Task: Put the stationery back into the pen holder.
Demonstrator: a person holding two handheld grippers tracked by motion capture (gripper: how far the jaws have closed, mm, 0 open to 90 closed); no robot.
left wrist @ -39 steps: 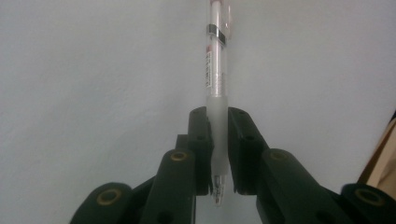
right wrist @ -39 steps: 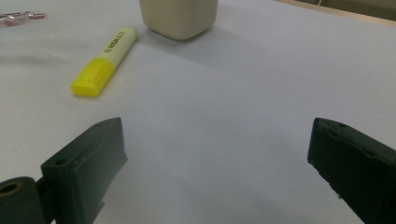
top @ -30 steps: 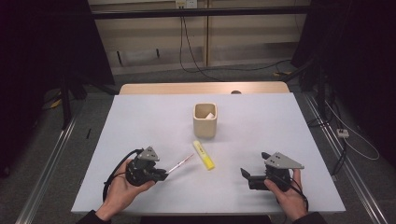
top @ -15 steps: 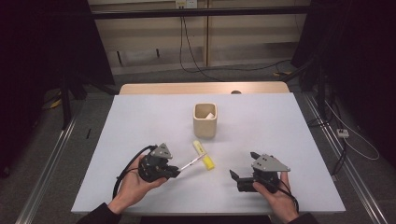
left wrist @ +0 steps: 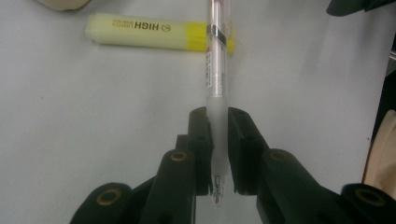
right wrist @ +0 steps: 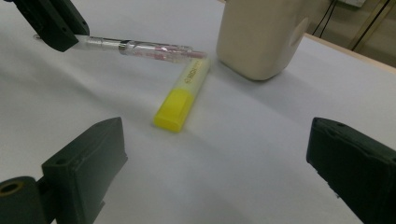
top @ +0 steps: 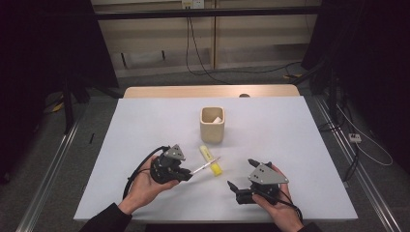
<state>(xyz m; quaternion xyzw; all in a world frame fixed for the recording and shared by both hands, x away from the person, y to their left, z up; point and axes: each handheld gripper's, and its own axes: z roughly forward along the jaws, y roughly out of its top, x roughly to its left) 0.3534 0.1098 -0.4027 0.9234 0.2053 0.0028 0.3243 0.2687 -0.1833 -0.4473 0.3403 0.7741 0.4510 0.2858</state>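
I am clamping my left gripper [top: 186,175] on a clear plastic pen [left wrist: 215,70], carrying it above the yellow highlighter marker [top: 211,160] lying on the white table [top: 145,125]. My right gripper [top: 234,189] is standing wide open, holding nothing, pointing at the marker.

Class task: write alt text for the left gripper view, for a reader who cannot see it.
Two black jaws of the left gripper clamp a clear pen that points away over a white table. Beyond, a yellow highlighter lies crosswise, and the pen's far end crosses in front of its cap.
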